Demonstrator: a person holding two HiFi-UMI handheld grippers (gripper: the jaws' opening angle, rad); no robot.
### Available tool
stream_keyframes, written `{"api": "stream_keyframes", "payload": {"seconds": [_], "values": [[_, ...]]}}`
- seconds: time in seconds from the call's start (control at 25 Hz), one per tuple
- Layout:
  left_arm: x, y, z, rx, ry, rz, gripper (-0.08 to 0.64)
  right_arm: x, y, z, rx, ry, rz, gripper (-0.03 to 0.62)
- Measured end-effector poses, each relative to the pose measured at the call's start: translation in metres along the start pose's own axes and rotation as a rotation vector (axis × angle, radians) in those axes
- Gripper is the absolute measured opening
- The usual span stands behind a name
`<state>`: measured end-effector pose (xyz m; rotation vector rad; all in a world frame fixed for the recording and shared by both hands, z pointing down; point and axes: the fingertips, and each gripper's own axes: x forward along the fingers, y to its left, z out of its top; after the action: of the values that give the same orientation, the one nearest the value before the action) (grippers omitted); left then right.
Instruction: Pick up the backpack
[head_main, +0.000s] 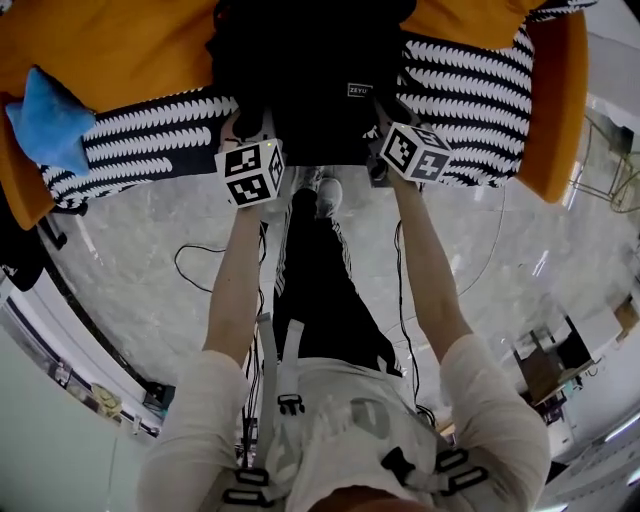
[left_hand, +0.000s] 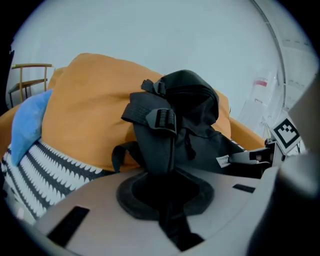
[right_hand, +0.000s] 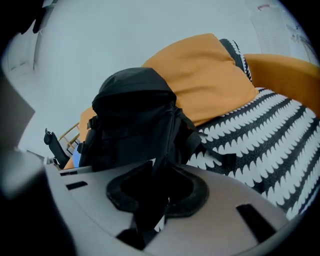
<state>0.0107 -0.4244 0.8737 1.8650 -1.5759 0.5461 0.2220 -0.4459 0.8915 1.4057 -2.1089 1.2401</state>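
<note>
The black backpack (left_hand: 185, 125), with buckled straps, sits on an orange sofa (head_main: 120, 40) draped with a black-and-white throw (head_main: 470, 90). It lies directly ahead of both tools: the left gripper (left_hand: 165, 197) and the right gripper (right_hand: 155, 195) each pinch one of its straps.

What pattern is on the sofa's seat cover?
Black-and-white scalloped stripes on the seat cover; clearest in the right gripper view.

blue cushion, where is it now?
Head view, far left: the blue cushion sits on the orange sofa, beside the patterned throw, left of the backpack.
</note>
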Motion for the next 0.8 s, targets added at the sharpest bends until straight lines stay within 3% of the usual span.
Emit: {"api": "stream_keyframes", "payload": {"seconds": [0.36, 0.64, 0.8], "values": [[-0.074, -0.031, 0.147, 0.074, -0.169, -0.046, 0.054, -0.086, 0.071, 0.128, -0.102, -0.165, -0.016, 0.071], [-0.172, -0.059, 0.277, 0.123, -0.35, -0.042, 0.052, -0.187, 0.15, 0.236, -0.198, -0.333, -0.016, 0.066], [-0.236, -0.072, 0.324, 0.144, -0.428, -0.032, 0.052, -0.244, 0.193, 0.267, -0.256, -0.41, -0.001, 0.066]]}}
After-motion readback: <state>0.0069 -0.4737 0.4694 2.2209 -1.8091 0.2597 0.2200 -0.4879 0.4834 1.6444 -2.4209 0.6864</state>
